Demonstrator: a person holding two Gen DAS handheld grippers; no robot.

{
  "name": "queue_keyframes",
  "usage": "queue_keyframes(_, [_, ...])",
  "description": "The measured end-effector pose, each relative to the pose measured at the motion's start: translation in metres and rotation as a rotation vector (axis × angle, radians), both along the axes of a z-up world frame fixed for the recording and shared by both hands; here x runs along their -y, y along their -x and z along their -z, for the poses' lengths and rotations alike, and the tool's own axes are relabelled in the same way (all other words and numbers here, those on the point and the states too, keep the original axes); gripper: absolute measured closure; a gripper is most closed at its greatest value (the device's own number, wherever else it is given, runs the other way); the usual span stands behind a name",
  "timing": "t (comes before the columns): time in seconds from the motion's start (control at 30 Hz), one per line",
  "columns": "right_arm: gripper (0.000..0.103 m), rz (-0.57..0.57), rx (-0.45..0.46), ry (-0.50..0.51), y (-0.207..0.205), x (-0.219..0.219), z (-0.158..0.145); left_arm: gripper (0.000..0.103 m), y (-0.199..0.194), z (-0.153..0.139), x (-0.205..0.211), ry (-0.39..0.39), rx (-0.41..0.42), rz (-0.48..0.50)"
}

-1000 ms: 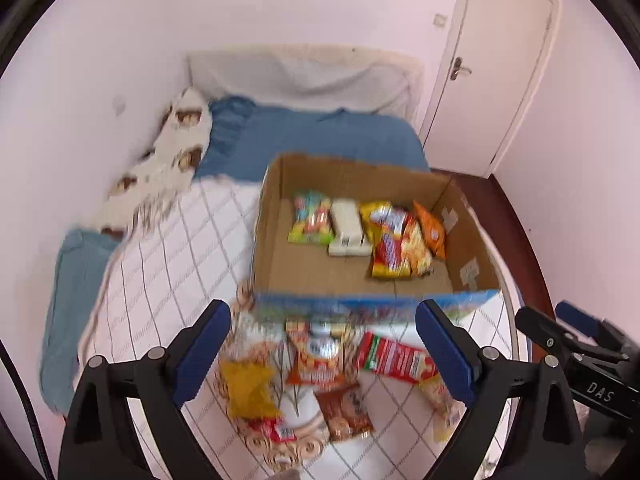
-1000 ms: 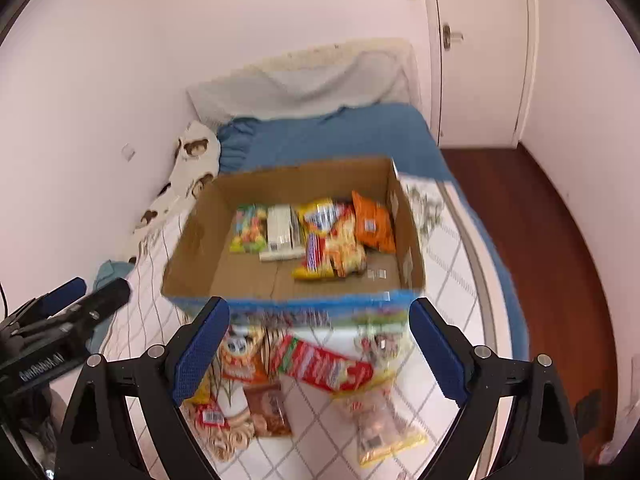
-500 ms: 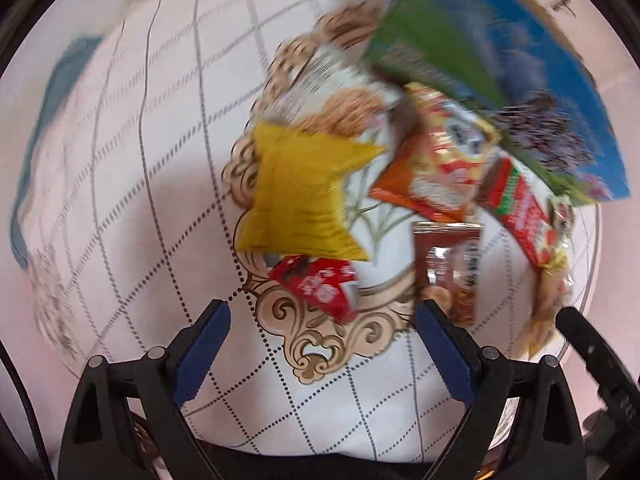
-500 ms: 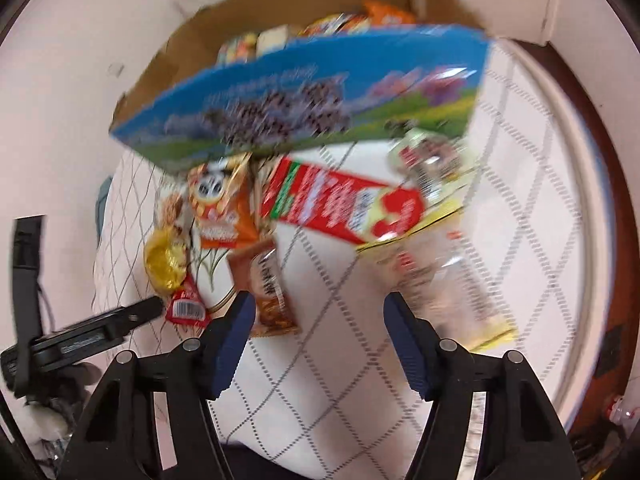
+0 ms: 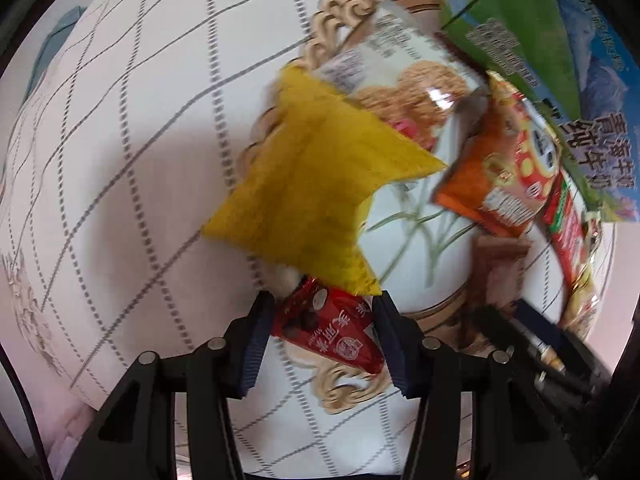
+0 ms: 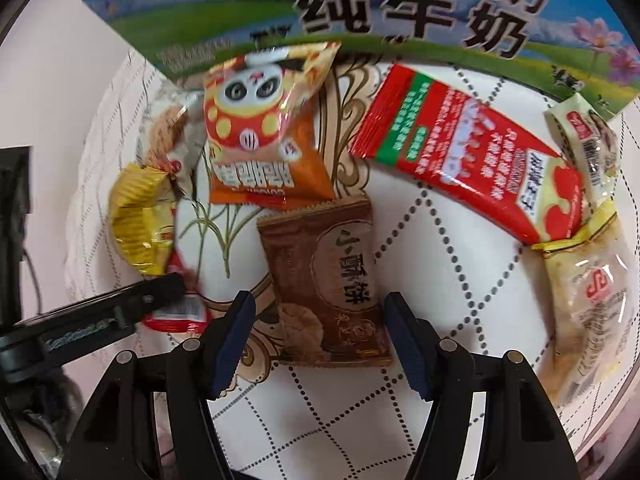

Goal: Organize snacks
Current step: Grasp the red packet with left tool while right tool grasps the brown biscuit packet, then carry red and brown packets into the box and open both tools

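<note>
Snack packets lie on a quilted bed cover in front of a blue and green milk carton box (image 6: 400, 4). My left gripper (image 5: 324, 332) has its pads on both sides of a small red packet (image 5: 332, 332), under the edge of a yellow packet (image 5: 316, 196). My right gripper (image 6: 320, 336) is open, its pads on either side of a brown biscuit packet (image 6: 328, 284) without touching it. An orange panda packet (image 6: 264, 128) and a long red packet (image 6: 468, 164) lie beyond. The left gripper also shows in the right wrist view (image 6: 176, 292).
A clear cookie packet (image 5: 400, 76) lies behind the yellow one. Pale yellow packets (image 6: 588, 292) lie at the right, near the bed edge. The box (image 5: 560, 60) stands close behind the snacks. White checked cover (image 5: 120, 160) spreads to the left.
Both grippers have dropped from above the box down to the snacks. The left has narrowed around the red packet. The right has narrowed around the brown packet.
</note>
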State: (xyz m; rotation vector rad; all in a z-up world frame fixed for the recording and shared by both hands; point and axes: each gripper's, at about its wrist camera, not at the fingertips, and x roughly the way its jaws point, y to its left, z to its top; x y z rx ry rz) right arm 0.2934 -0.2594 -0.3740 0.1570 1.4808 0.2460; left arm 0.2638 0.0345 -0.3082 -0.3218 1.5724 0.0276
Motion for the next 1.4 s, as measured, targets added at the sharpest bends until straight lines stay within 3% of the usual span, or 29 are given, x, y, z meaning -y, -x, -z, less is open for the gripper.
queue_keyframes(0.17, [0.034,-0.036,-0.002,0.065,-0.006,-0.014,0.015,0.053,0.012,0.018,-0.014,0.101,-0.080,-0.036])
queue_keyframes(0.27, [0.044,-0.079,0.014,0.104,-0.003,-0.018,0.017,0.052,0.018,0.023,-0.017,0.130,-0.101,-0.048])
queue_keyframes(0.37, [0.044,-0.112,0.007,0.095,0.008,-0.014,0.015,0.046,0.029,0.026,-0.016,0.167,-0.122,-0.051])
queue_keyframes(0.53, [0.044,-0.122,-0.051,0.067,0.039,0.001,0.016,0.046,0.050,0.026,-0.008,0.200,-0.118,-0.048])
queue_keyframes(0.63, [0.043,-0.092,-0.079,0.030,0.045,0.007,0.019,0.046,0.072,0.032,-0.009,0.267,-0.153,-0.094])
queue_keyframes(1.0, [0.037,-0.120,-0.052,0.104,0.062,-0.005,0.040,0.044,0.084,0.038,0.034,0.157,-0.124,0.019])
queue_keyframes(1.07, [0.043,-0.131,-0.040,0.124,0.065,-0.007,0.043,0.056,0.090,0.035,0.041,0.128,-0.112,0.023])
queue_keyframes(1.1, [0.043,-0.136,-0.033,0.132,0.069,-0.010,0.043,0.057,0.091,0.033,0.046,0.131,-0.108,0.025])
queue_keyframes(1.4, [0.044,-0.090,0.015,0.058,0.077,-0.004,0.013,0.058,0.123,0.006,0.061,0.129,-0.064,0.021])
